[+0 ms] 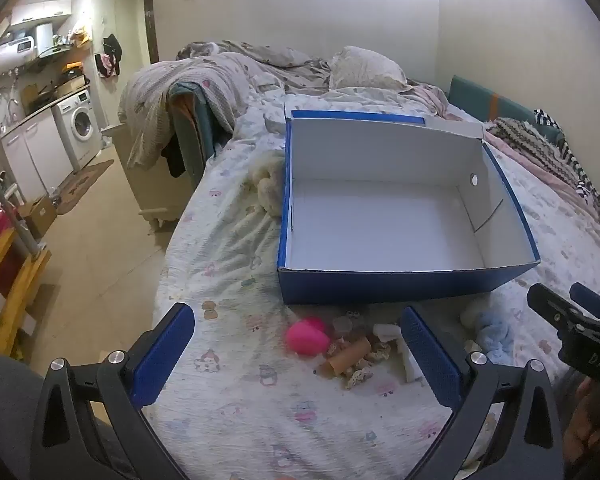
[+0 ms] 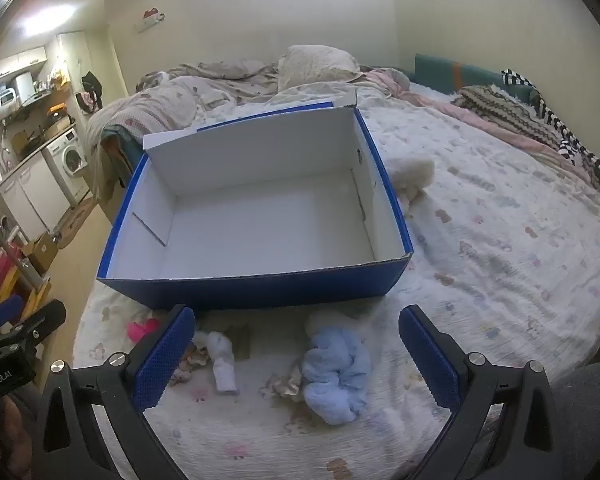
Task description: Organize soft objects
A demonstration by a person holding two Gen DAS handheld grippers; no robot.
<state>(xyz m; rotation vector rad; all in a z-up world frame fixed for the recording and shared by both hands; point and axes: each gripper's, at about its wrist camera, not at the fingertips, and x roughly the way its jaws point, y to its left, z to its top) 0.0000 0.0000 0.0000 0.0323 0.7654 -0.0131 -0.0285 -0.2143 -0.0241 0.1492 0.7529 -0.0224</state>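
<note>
With both jaws spread wide and empty, I see the fluffy pale-blue cloth bundle [image 2: 336,372] lying just in front of the open blue cardboard box [image 2: 244,286], squarely between my right hand-held gripper [image 2: 296,360] fingers, nearer than my left hand-held gripper [image 1: 298,360].

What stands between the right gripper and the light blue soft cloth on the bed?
Nothing visible does. The light blue cloth lies on the bed sheet just ahead of the open right gripper, between its two fingers in that view. The blue box sits behind the cloth, open on top and empty.
</note>
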